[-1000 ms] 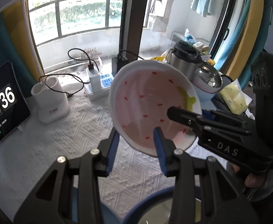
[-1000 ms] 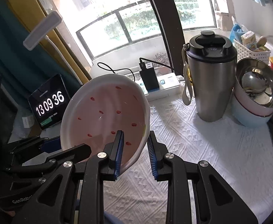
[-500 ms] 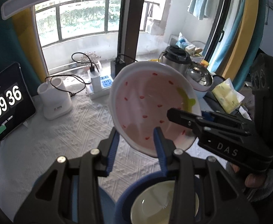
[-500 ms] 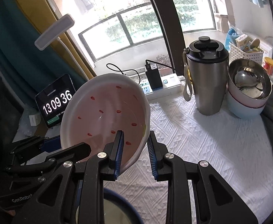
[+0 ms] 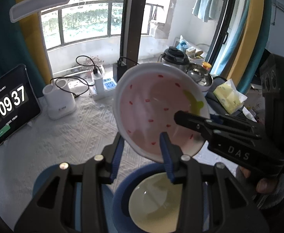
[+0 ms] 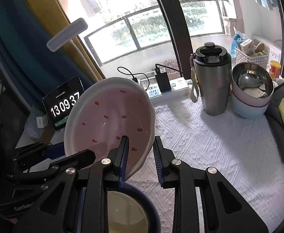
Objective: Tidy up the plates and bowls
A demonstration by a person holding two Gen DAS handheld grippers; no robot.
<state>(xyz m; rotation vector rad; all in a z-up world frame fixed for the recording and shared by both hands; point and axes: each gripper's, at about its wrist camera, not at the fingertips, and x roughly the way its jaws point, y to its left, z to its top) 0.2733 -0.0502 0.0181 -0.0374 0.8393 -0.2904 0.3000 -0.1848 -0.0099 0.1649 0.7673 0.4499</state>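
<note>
A white bowl with a pink inside and red specks hangs tilted in the air, gripped on its rim from two sides. My left gripper is shut on its lower rim. My right gripper is shut on the opposite rim of the same bowl. Below it a dark blue bowl with a cream inside stands on the table, also in the right wrist view. A stack of bowls, steel on pink on light blue, stands at the back right.
A steel tumbler with a black lid stands beside the bowl stack. A tablet clock, a white holder and a power strip with cables line the back. A yellow tissue pack lies at the right. A white textured cloth covers the table.
Both grippers have risen with the pink bowl held between them. The table has dropped away, and the blue bowl below has come into view.
</note>
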